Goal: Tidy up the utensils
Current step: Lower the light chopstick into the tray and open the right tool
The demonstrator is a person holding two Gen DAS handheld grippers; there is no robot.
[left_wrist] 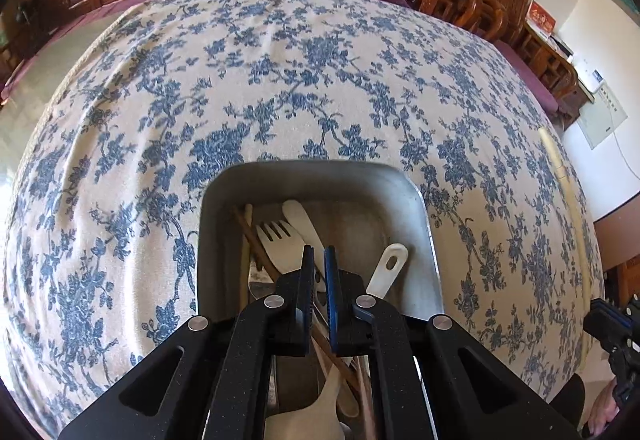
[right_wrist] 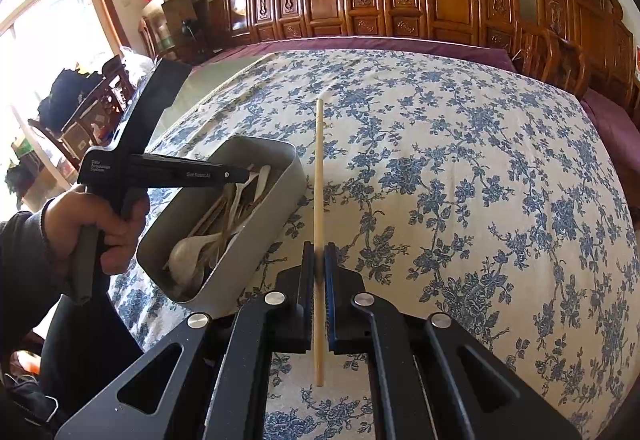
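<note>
In the left wrist view, my left gripper (left_wrist: 319, 260) hangs over the metal tray (left_wrist: 426, 224), which stands on the flowered cloth (left_wrist: 280, 88) of the tabletop. Its jaws are pressed together; whether they pinch one of the utensils under them I cannot tell. Inside the tray lie a pale fork (left_wrist: 280, 244), a pale knife (left_wrist: 302, 220), a white handle with a hole (left_wrist: 390, 266) and brown sticks (left_wrist: 250, 236), all roughly along the tray's length.

In the right wrist view, my right gripper (right_wrist: 319, 260) pinches a single light chopstick (right_wrist: 319, 176) near its lower part. The stick's long axis runs straight forward from the gripper, away from me, above the cloth. The tray sits just to the left of the stick, its long side at a slant to it. My left hand (right_wrist: 106, 224) holds its gripper over the tray's far end. So the right hand has the stick, and I judge it must swing left and line up with the tray.
</note>
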